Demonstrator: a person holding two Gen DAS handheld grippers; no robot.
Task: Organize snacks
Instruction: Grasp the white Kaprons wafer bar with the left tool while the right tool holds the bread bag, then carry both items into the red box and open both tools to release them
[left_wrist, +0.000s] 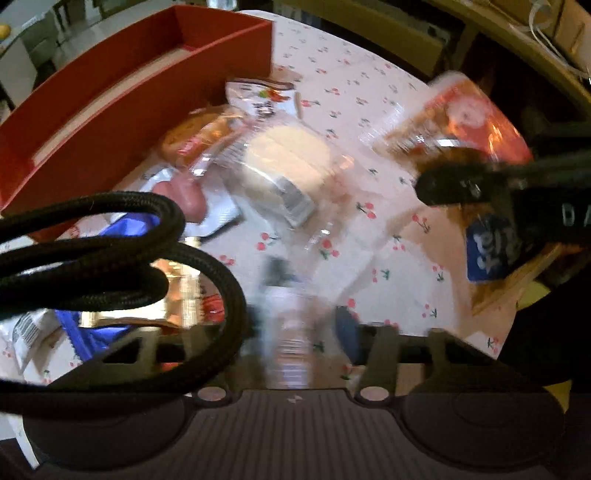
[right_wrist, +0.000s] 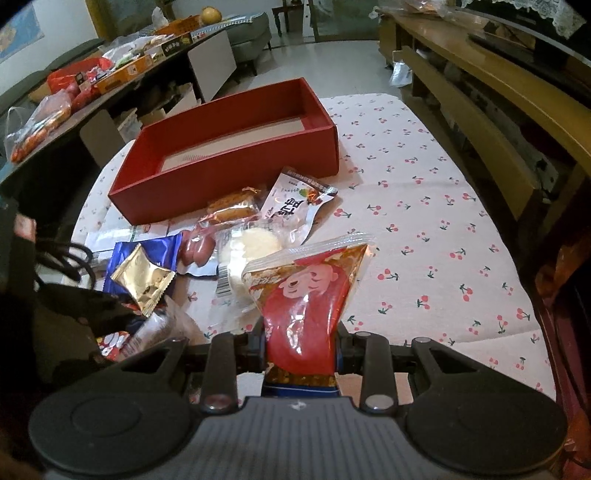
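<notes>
Red cartoon-face packet stands upright, pinched at its lower half between the right gripper's fingers. Red box sits open on the cherry-print cloth, with a snack pile just beside its near wall: gold sachet, white round cake, sausages.

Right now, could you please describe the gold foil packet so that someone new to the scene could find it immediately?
Start at the big red box on the cherry-print tablecloth; a heap of snacks lies just in front of it. At the heap's left edge, on top of a blue wrapper, lies the gold foil packet. It is the only shiny metallic gold square with zigzag edges; its neighbours are clear, white or red.
</notes>
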